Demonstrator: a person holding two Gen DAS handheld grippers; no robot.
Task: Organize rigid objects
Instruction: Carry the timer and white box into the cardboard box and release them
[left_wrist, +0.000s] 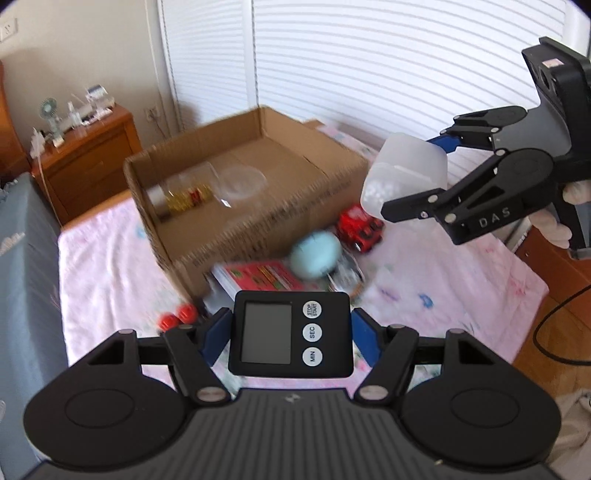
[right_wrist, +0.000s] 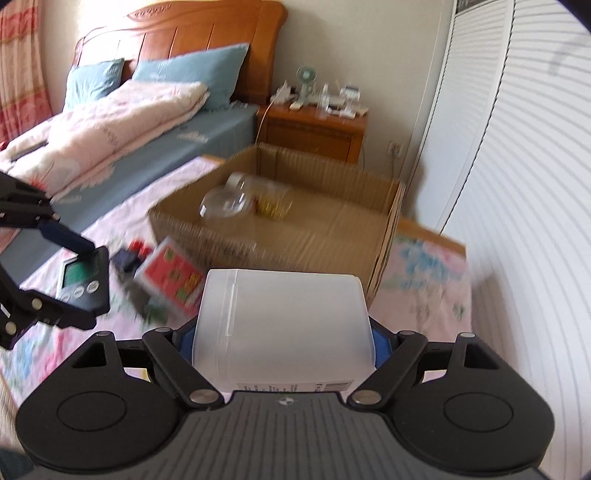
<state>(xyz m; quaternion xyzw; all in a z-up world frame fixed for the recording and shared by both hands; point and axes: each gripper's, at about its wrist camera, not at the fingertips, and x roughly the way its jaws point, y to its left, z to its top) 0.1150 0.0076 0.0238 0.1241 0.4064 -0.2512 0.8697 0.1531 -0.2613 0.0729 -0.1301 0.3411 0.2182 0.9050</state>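
Note:
My left gripper (left_wrist: 290, 332) is shut on a black digital timer (left_wrist: 288, 334) and holds it above the pink sheet; the timer also shows in the right wrist view (right_wrist: 83, 282). My right gripper (right_wrist: 282, 336) is shut on a white translucent plastic container (right_wrist: 282, 328), held in the air right of the cardboard box (left_wrist: 240, 192); the container also shows in the left wrist view (left_wrist: 404, 173). The box (right_wrist: 295, 229) is open and holds a clear jar (right_wrist: 236, 199) with small gold and red items.
On the pink sheet in front of the box lie a red toy truck (left_wrist: 360, 227), a light blue egg-shaped object (left_wrist: 314, 254), a red flat package (left_wrist: 262, 278) and two red balls (left_wrist: 177, 317). A wooden nightstand (right_wrist: 317, 129) stands behind, shutters to the right.

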